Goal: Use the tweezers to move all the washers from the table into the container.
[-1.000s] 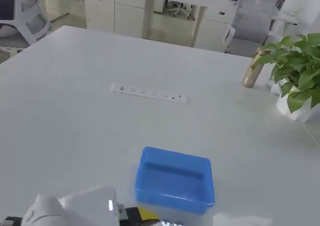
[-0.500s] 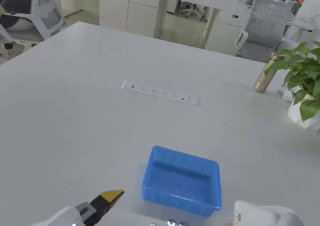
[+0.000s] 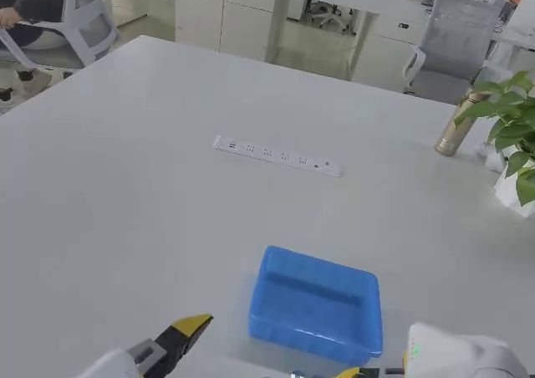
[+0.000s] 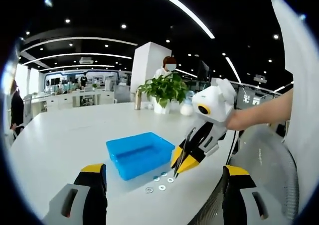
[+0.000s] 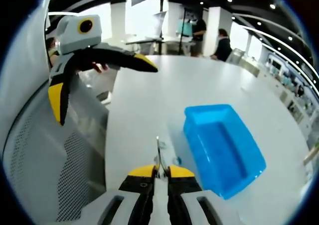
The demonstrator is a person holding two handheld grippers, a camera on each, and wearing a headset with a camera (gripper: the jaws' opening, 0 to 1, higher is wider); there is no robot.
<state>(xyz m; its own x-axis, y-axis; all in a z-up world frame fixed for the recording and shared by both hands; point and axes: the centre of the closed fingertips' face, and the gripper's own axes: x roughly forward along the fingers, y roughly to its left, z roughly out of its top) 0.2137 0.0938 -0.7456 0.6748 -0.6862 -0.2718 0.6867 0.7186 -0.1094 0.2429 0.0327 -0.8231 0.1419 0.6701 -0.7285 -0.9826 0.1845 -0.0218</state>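
Note:
The blue container (image 3: 316, 304) sits open near the table's front edge. Several small washers (image 4: 159, 182) lie on the white table just in front of it. My right gripper (image 5: 159, 171) is shut on thin metal tweezers (image 5: 158, 155), whose tips point down at the table beside a washer (image 5: 175, 160), left of the blue container (image 5: 222, 148). From the left gripper view, the right gripper (image 4: 192, 158) hovers over the washers. My left gripper (image 4: 163, 169) is wide open and holds nothing. One of its yellow fingertips (image 3: 188, 328) shows left of the container.
A white power strip (image 3: 277, 155) lies mid-table. A gold bottle (image 3: 456, 127) and a potted plant (image 3: 510, 119) stand at the far right. Office chairs and cabinets stand beyond the table. A mesh chair (image 5: 60, 175) is close behind the table's near edge.
The head camera has shifted, so the container sits further right in the view. The right gripper's white body has come in at the lower right. The left gripper has drawn back to the lower left.

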